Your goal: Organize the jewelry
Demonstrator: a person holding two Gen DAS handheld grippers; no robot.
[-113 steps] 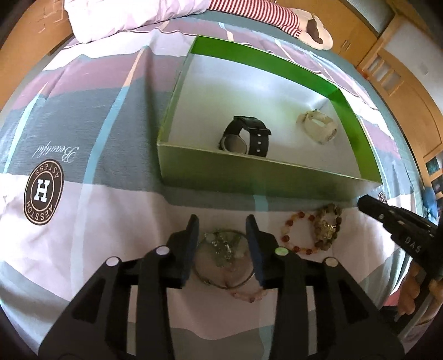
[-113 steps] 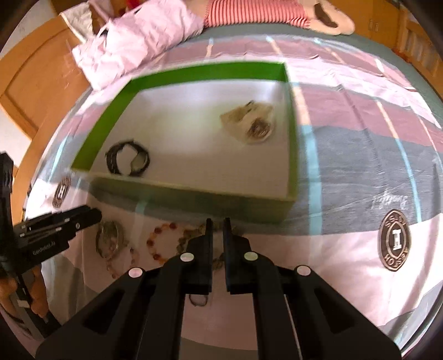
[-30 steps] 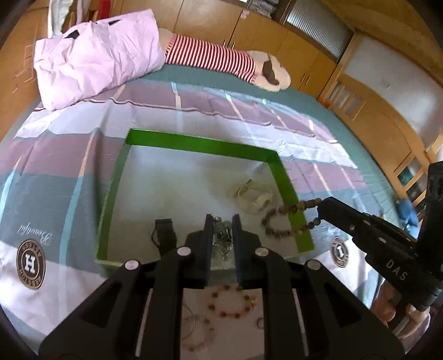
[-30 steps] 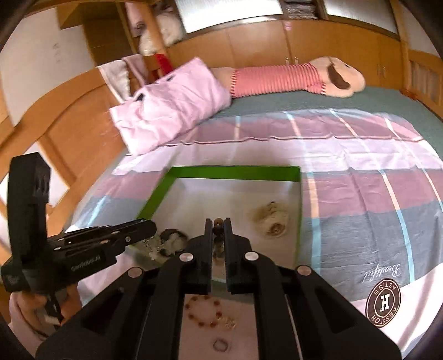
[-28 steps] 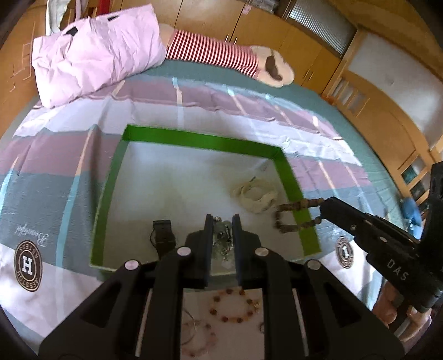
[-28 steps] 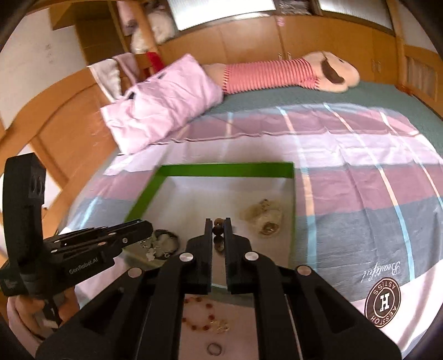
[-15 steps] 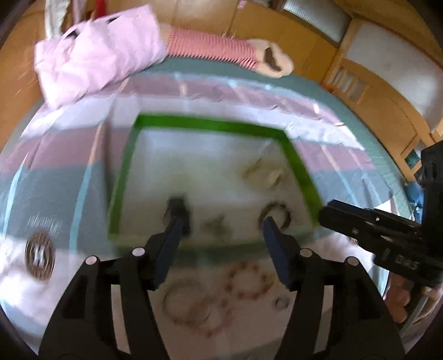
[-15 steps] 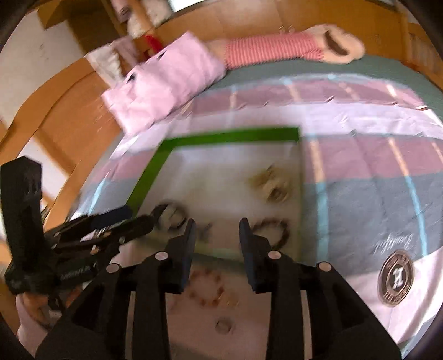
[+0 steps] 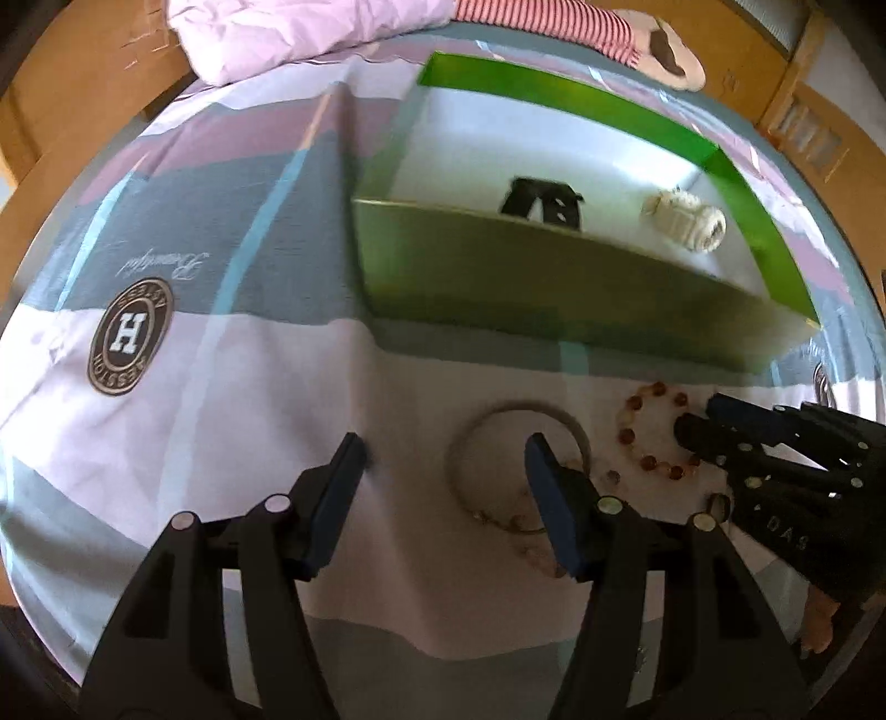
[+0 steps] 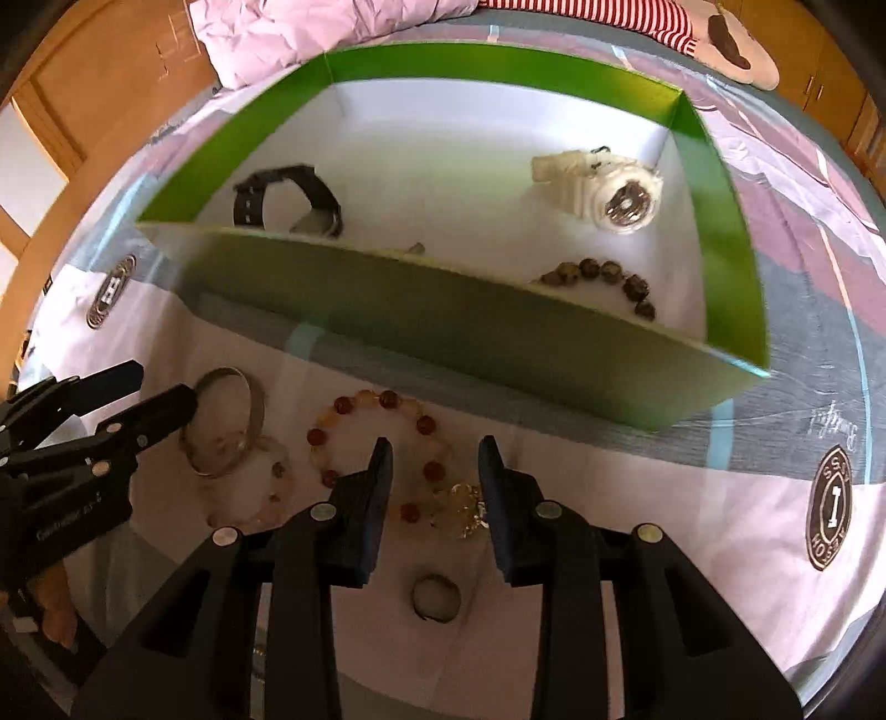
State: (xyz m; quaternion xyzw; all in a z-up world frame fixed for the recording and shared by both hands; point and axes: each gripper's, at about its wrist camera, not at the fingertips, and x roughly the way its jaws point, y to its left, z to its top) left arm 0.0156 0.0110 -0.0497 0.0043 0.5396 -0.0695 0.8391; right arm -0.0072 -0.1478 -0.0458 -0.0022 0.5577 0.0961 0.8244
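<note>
A green box (image 10: 476,343) with a white inside holds a black watch (image 10: 288,199), a white watch (image 10: 603,188) and a dark bead bracelet (image 10: 603,277). On the bedsheet before it lie a silver bangle (image 10: 224,421), a pale pink bead bracelet (image 10: 260,498), an amber bead bracelet (image 10: 376,437) with a gold charm, and a small ring (image 10: 436,598). My left gripper (image 9: 443,459) is open and empty, its right finger over the bangle (image 9: 518,443). My right gripper (image 10: 434,459) is open and empty, low over the amber bracelet (image 9: 653,432).
The box (image 9: 554,277) stands on a striped bedsheet with round H logos (image 9: 130,343). A pink pillow (image 10: 310,27) and a striped plush toy (image 10: 664,16) lie at the bed's far end. Wooden cabinets surround the bed.
Both grippers carried a piece over the box, opened and let it fall inside. They have since dropped low to the sheet in front of the box, over the remaining jewelry.
</note>
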